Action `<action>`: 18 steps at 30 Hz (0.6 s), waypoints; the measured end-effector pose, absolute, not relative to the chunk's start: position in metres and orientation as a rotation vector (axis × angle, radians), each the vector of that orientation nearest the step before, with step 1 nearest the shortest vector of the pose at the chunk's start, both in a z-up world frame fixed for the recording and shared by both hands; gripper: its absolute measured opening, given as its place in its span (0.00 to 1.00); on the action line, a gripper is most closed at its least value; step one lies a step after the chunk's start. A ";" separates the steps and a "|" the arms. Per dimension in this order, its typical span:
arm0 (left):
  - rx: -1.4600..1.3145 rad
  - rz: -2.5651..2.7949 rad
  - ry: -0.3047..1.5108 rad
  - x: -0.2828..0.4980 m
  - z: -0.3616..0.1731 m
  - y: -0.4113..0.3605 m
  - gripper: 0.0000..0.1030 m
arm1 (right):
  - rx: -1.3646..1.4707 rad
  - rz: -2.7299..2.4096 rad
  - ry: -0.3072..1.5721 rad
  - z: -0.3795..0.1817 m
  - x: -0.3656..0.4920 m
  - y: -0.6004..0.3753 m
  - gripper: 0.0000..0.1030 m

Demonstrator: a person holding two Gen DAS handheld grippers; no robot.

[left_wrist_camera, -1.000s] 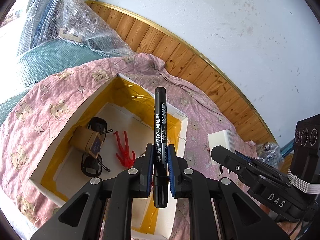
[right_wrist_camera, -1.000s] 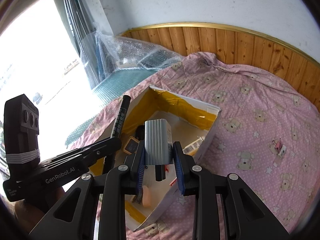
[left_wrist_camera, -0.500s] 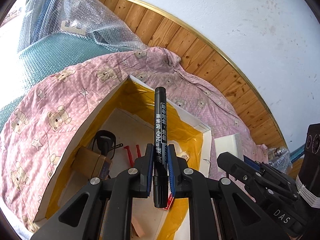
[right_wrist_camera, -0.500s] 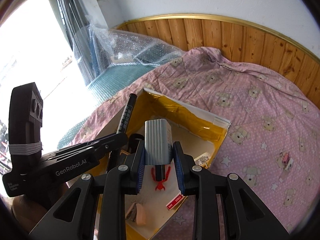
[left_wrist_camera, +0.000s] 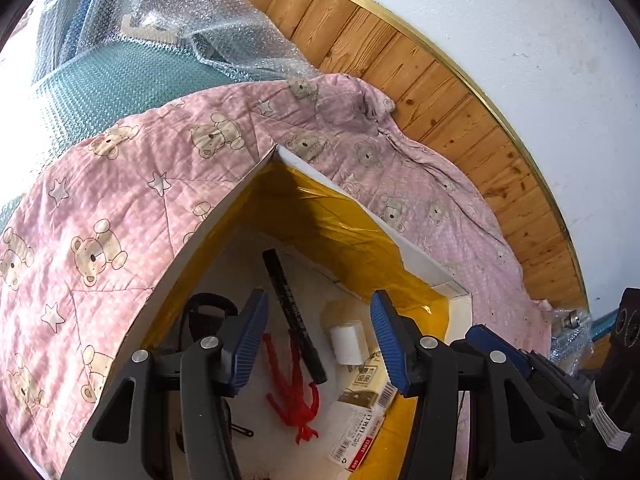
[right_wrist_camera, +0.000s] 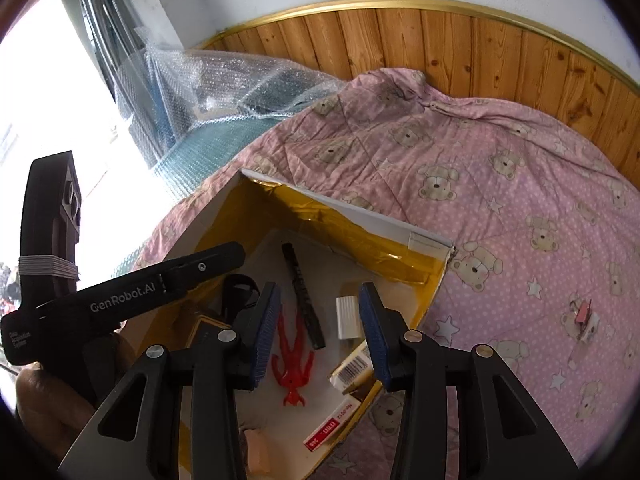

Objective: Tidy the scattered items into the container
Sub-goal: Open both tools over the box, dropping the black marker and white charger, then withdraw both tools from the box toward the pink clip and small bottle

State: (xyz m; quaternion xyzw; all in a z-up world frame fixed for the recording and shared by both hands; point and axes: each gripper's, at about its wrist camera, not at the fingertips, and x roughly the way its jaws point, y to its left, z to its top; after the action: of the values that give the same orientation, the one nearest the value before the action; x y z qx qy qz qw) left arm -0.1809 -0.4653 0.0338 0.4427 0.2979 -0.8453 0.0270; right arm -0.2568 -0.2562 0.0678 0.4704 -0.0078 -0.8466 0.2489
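Marker (left_wrist_camera: 294,316) and charger (left_wrist_camera: 348,341) now dropped in box (left_wrist_camera: 424,268), both jaws wide, empty.

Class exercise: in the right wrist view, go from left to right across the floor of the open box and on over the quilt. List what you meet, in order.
Red figure → black marker → white charger → box wall → small pink item on the quilt.

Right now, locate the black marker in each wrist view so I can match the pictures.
Left wrist: the black marker lies slanted on the box floor, centre, between the open tool's pads.
Right wrist: the black marker lies left of centre, on the box floor.
Shared landmark: the red figure beside its lower end.
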 end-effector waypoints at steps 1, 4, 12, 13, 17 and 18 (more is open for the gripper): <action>1.361 -2.604 0.931 -0.176 0.035 -0.467 0.52 | 1.283 -2.309 -0.033 0.068 -0.254 -0.252 0.42; 1.362 -2.600 0.961 -0.161 0.038 -0.467 0.52 | 1.282 -2.299 -0.078 0.070 -0.243 -0.243 0.42; 1.369 -2.624 0.878 -0.121 0.055 -0.441 0.52 | 1.237 -2.282 -0.092 0.085 -0.204 -0.240 0.42; 1.360 -2.625 0.848 -0.116 0.058 -0.437 0.52 | 1.229 -2.282 -0.087 0.088 -0.198 -0.240 0.42; 1.336 -2.657 0.791 -0.096 0.072 -0.422 0.52 | 1.205 -2.282 -0.086 0.097 -0.177 -0.236 0.43; 1.329 -2.668 0.783 -0.091 0.075 -0.419 0.53 | 1.201 -2.285 -0.087 0.099 -0.171 -0.234 0.43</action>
State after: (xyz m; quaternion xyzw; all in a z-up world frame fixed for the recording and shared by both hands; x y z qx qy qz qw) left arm -0.0909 -0.4190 0.0751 0.4311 0.2540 -0.8653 0.0299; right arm -0.1714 -0.2342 0.0990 0.4471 -0.0322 -0.8503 0.2759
